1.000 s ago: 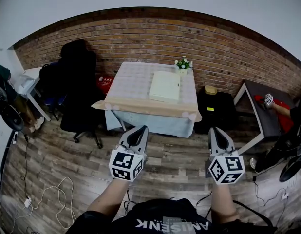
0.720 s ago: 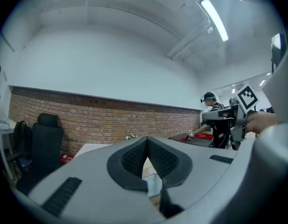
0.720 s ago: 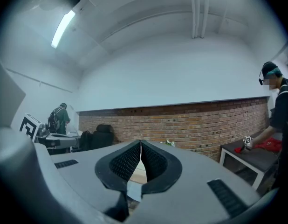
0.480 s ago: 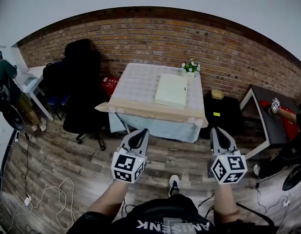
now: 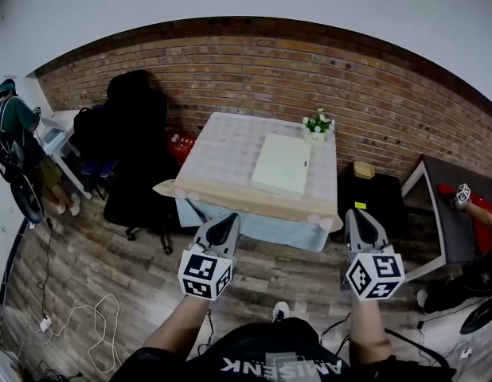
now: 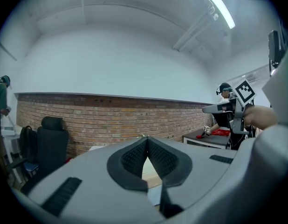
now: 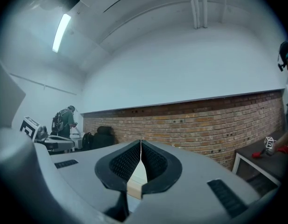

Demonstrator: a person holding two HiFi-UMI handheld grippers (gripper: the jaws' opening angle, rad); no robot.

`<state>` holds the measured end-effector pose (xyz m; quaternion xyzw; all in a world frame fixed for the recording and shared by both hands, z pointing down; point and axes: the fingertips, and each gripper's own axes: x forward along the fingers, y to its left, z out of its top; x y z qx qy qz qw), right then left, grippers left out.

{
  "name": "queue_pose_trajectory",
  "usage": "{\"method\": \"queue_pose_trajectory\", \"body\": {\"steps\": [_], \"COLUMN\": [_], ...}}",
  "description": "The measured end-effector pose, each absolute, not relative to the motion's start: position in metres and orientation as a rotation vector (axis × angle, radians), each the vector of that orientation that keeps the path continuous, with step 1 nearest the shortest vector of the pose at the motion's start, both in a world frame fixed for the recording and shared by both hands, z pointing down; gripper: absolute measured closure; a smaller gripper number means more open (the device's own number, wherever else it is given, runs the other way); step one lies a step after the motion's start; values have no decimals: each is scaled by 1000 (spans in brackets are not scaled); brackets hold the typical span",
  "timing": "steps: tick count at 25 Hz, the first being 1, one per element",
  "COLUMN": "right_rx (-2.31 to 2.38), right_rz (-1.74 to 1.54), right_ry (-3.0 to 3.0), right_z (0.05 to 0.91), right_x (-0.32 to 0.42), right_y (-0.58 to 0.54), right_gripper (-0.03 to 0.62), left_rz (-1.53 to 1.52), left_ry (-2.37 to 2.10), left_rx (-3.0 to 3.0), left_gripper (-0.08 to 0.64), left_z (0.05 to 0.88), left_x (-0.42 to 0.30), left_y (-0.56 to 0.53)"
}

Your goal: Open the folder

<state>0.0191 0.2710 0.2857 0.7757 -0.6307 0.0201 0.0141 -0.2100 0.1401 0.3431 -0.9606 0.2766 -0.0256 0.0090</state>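
My left gripper [image 5: 224, 223] and right gripper [image 5: 359, 216] have their fingers clenched on nothing. The pale folder [image 5: 283, 164] lies closed on the desk [image 5: 218, 146], well ahead. I'd approach squarely, then release the fingers at its opening edge.

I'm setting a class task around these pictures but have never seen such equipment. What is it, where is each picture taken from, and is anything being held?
There is no robot: a person carries two two-jawed tools, each bearing a marker cube. One picture comes from a camera on the person's head, looking down at the left tool and right tool. The other two come from cameras riding on each tool, looking along its jaws. Both tools are shut and hold nothing. Ahead stands a cloth-covered table, not yet reached; on it lie a pale, closed folder and a pot of flowers. A black office chair stands beside it.
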Motion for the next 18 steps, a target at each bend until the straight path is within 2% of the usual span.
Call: {"method": "queue_pose_trajectory", "body": {"steps": [18], "right_rx": [2386], "right_rz": [131], "right_ry": [-2029], "right_z": [291], "right_x": [168], "right_y": [208], "right_gripper": [551], "left_rz": [-220], "left_ry": [883], "left_rx": [-2936], "left_gripper": [546], "left_z": [336], "left_x": [-70], "left_y": [84]}}
